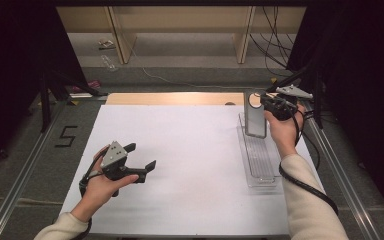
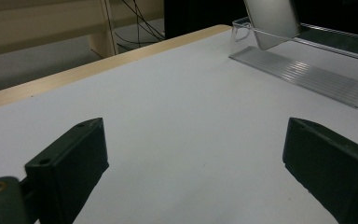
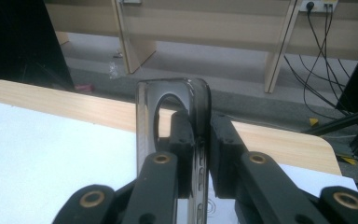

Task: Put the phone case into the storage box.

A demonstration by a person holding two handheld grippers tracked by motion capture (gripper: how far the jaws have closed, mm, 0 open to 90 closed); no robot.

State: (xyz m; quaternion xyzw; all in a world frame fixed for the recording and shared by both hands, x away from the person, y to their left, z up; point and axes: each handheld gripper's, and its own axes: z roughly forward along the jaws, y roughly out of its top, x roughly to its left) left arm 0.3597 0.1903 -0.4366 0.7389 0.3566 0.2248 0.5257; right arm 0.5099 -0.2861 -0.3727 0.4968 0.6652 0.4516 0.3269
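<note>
Two hand-held tools work over a white-covered desk (image 1: 180, 150), seen from above. The left tool (image 1: 141, 156) hovers low over the near-left part of the desk, its black jaws spread wide with nothing between them; in the left gripper view the same jaws stand far apart over bare white surface.

At the far right, the right tool (image 1: 263, 98) pinches the top edge of a flat grey panel (image 1: 255, 117) with rounded corners and a round opening near its top. The panel stands roughly upright at the far end of a clear plastic rack (image 1: 260, 160), a long ribbed tray lying along the desk's right side. In the right gripper view the jaws are pressed onto the panel's (image 3: 191, 100) thin edge just beside the round opening. The left gripper view shows the panel (image 2: 272, 16) leaning back in the rack (image 2: 307, 77), though whether its lower edge actually touches the ribbed base is hard to make out.

Pale wooden furniture legs (image 1: 120, 35) and loose black cables (image 1: 272, 35) stand on the floor beyond the desk.
</note>
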